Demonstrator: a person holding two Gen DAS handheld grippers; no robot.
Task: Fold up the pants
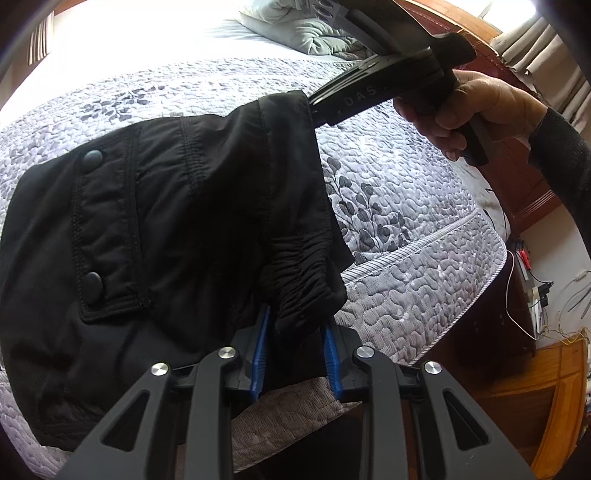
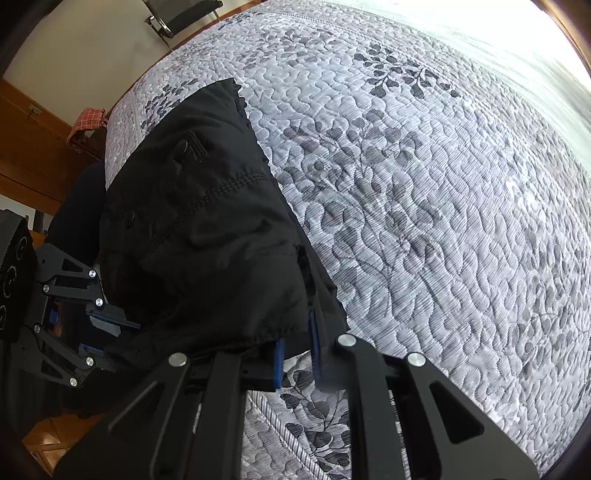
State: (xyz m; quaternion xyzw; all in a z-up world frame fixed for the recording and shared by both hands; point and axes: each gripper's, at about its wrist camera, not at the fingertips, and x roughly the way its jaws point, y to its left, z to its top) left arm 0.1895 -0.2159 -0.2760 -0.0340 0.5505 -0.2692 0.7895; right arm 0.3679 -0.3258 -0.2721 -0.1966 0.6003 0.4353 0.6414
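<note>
Pants (image 1: 177, 229) bunched at bed (image 1: 424, 266) edge; left gripper (image 1: 295, 354) clamps elastic cuff, right gripper (image 2: 297, 354) pinches hem; pillow (image 1: 295, 33) beyond.

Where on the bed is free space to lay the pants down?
The quilt lies bare to the right of the pants, up to the bright far side. In the left view, a bare strip runs between pants and pillows. It is crowded at the near edge, where both grippers' fingers clamp cloth.
</note>
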